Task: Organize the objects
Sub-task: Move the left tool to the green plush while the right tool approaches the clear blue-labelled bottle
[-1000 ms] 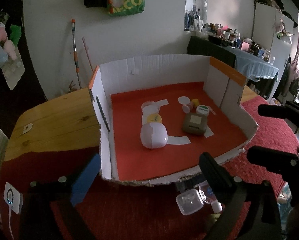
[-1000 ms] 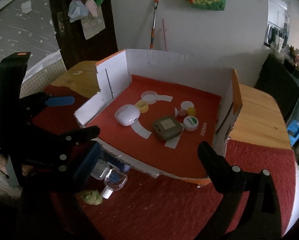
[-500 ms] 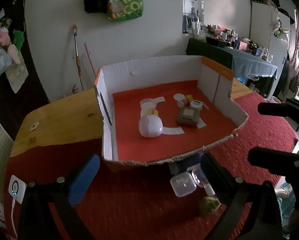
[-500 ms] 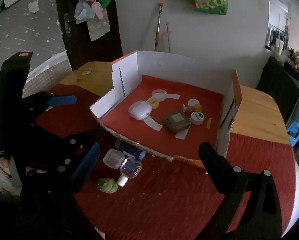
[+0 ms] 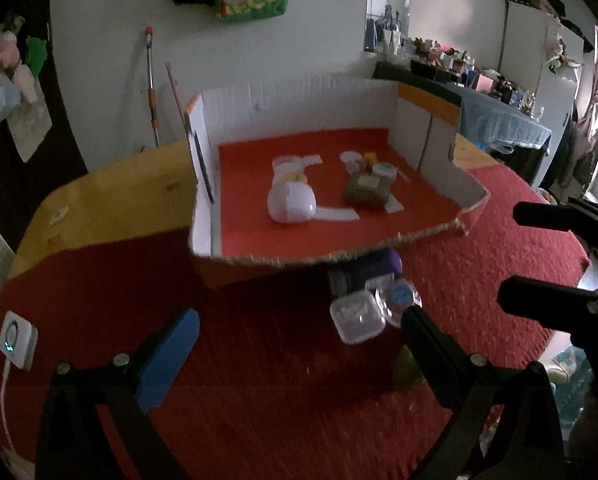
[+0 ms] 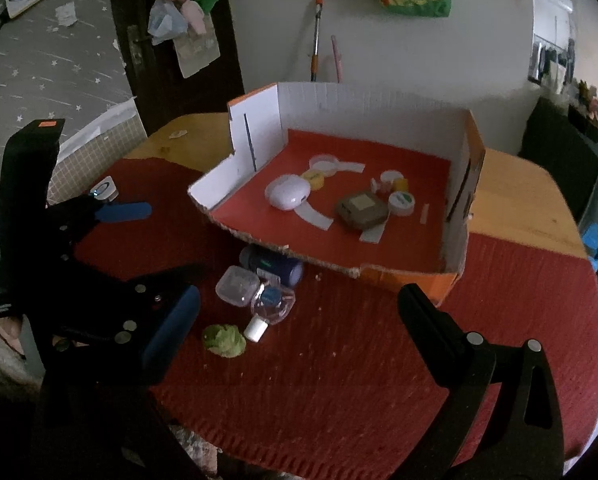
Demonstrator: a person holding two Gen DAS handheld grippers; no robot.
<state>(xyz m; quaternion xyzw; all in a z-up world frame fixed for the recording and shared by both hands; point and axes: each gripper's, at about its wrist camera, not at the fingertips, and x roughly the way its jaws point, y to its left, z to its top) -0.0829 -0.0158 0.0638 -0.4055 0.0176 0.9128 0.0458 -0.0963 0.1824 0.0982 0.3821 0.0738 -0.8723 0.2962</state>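
A cardboard box with a red floor stands on the red mat. In it lie a white earbud case, a brown case and several small lids. In front of the box lie a dark blue bottle, a clear square container, a clear small bottle with a white cap and a green lump. These also show in the left wrist view, the clear container nearest. My left gripper and right gripper are both open and empty, above the mat.
A white device with a lit ring lies at the mat's left edge. The wooden table shows beyond the mat. A broom handle leans on the wall behind.
Both grippers have pulled back and up from the box. The loose objects in front of the box have come into fuller view.
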